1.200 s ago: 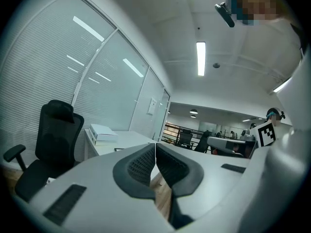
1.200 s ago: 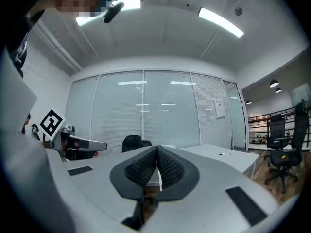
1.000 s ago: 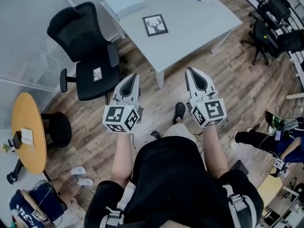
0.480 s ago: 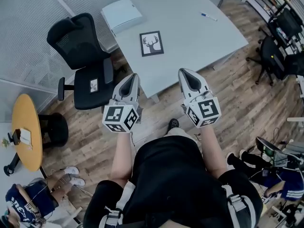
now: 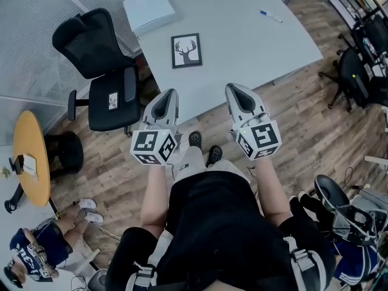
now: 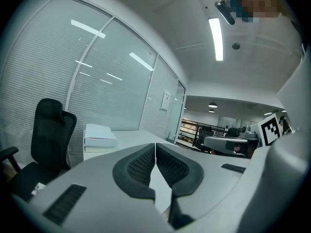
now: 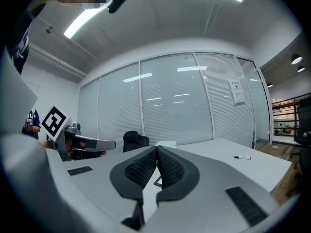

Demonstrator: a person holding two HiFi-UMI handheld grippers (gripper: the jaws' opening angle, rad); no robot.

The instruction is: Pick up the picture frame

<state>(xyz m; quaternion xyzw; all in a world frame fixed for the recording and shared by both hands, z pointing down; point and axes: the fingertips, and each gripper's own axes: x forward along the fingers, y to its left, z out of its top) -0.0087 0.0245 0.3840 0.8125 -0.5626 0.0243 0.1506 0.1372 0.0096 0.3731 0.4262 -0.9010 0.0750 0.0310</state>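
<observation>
The picture frame [image 5: 186,50], black-edged with a deer-head print, lies flat on the grey table [image 5: 242,47], toward its left side. My left gripper [image 5: 168,94] hovers shut and empty over the table's near edge, a short way below the frame. Held beside it, my right gripper [image 5: 233,90] is shut and empty too, over the table's near edge. In the left gripper view the jaws [image 6: 155,144] meet with nothing between them. The right gripper view shows its jaws [image 7: 157,149] touching, and a corner of the frame [image 7: 158,182] peeks below them.
A white box [image 5: 149,8] sits at the table's far left corner and a blue pen [image 5: 270,16] lies at the far right. A black office chair [image 5: 100,65] stands left of the table. A round yellow table [image 5: 30,156] and a seated person [image 5: 36,256] are at the left.
Both grippers have moved forward toward the table and now reach over its near edge. The frame appears closer to them. Both stayed shut.
</observation>
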